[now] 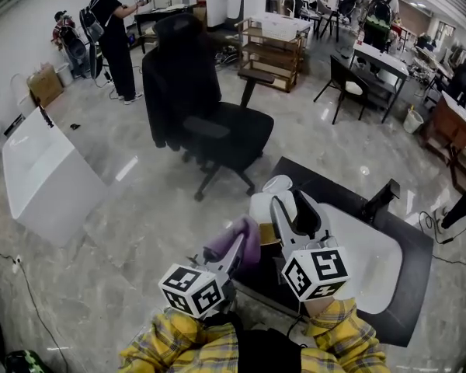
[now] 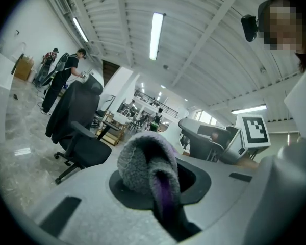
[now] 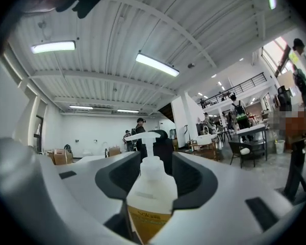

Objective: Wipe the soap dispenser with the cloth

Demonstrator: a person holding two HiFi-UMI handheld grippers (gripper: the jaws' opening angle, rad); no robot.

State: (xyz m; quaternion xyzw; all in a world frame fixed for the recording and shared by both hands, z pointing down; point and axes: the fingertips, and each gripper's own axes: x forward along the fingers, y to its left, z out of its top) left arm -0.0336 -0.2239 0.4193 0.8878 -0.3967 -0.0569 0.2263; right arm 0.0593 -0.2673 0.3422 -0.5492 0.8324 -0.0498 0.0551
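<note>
My left gripper [image 1: 231, 253] is shut on a purple-grey fluffy cloth [image 1: 234, 241], which bulges out between its jaws as a rounded wad [image 2: 145, 165]. Just to its right, my right gripper [image 1: 286, 212] is shut on the soap dispenser [image 1: 262, 206], a white pump bottle with an amber label. In the right gripper view the bottle [image 3: 152, 188] stands upright between the jaws, its pump head on top. Both are held in the air close together, and the cloth sits right beside the bottle's lower left side. Whether they touch I cannot tell.
A white basin [image 1: 369, 259] lies on a black mat [image 1: 415, 286] under and right of the grippers. A black office chair [image 1: 206, 119] stands ahead, a white slab [image 1: 43, 177] lies at the left. A person [image 1: 113, 33], a wooden shelf cart [image 1: 273, 49] and desks stand farther off.
</note>
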